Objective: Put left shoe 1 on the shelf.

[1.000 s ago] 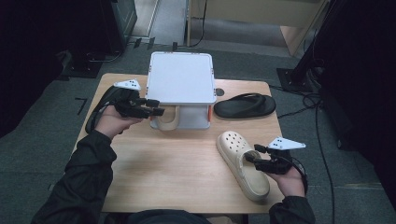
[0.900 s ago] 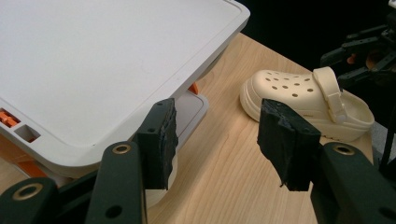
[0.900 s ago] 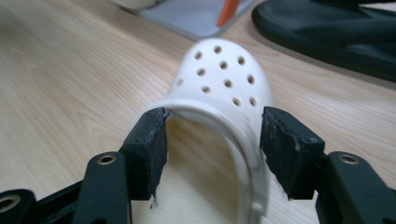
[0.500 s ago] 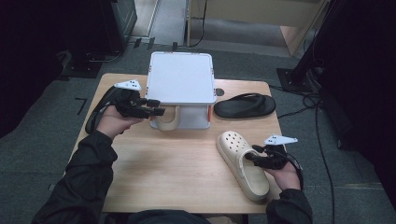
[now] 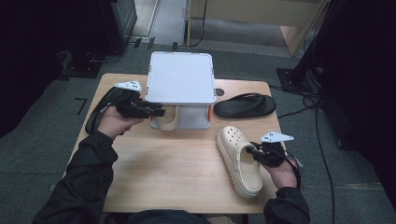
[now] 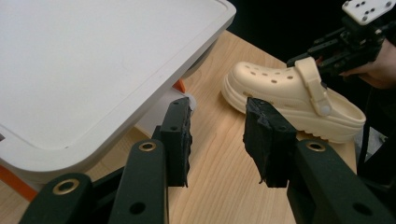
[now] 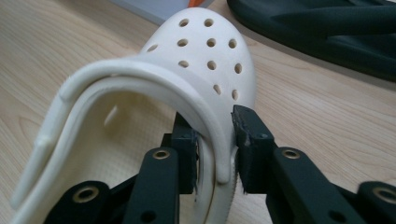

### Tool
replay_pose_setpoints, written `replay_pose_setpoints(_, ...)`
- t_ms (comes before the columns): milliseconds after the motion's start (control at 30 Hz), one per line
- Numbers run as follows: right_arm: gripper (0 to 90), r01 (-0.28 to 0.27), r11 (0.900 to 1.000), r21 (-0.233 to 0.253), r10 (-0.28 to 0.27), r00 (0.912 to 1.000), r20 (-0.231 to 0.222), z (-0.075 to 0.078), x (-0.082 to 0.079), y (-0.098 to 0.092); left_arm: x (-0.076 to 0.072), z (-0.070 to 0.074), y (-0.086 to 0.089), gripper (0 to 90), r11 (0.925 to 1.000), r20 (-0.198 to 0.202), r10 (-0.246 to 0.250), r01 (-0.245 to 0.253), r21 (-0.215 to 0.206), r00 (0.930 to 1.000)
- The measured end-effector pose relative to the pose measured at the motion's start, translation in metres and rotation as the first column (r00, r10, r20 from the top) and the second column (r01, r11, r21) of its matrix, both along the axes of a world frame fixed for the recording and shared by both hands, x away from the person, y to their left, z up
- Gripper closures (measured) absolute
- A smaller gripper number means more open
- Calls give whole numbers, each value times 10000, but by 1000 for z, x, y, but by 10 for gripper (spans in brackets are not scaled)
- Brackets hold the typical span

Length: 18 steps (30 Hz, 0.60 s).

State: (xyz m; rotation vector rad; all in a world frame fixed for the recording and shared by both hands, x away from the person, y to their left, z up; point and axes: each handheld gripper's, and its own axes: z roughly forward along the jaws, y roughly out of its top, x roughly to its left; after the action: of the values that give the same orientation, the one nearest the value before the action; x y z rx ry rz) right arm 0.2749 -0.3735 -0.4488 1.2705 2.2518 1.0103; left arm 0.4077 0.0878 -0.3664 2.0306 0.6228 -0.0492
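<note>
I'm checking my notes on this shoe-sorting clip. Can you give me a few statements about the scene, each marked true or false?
1. The right gripper is shut on the cream clog. True.
2. The left gripper holds the black sandal. False: its jaws are open and hold nothing.
3. The black sandal lies on the table beside the white rack. True.
4. The cream clog sits on top of the white rack. False: it lies on the table.

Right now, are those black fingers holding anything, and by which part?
The right gripper grips the cream clog by its side wall and strap. The left gripper is open, holding nothing.
</note>
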Motion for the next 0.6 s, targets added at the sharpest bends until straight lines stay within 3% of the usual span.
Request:
replay_pose_setpoints(133,750,-55,9990,450,62,9999,-146,7,5,12,-1,0,-3,608,10000,55,29,-29,-11,10000)
replay_pose_setpoints(200,750,-163,9988,471,170,9998,-126,9,6,17,-3,1,-3,607,9999,130,114,-113,-79,9999)
replay_pose_setpoints(267,749,-450,9982,384,449,9990,42,13,9,34,-7,0,0,592,9989,115,360,-357,-303,9993)
replay_pose_setpoints(600,747,-1150,9921,495,1133,9929,370,22,30,76,-20,-5,1,590,9980,286,611,-607,-151,9977)
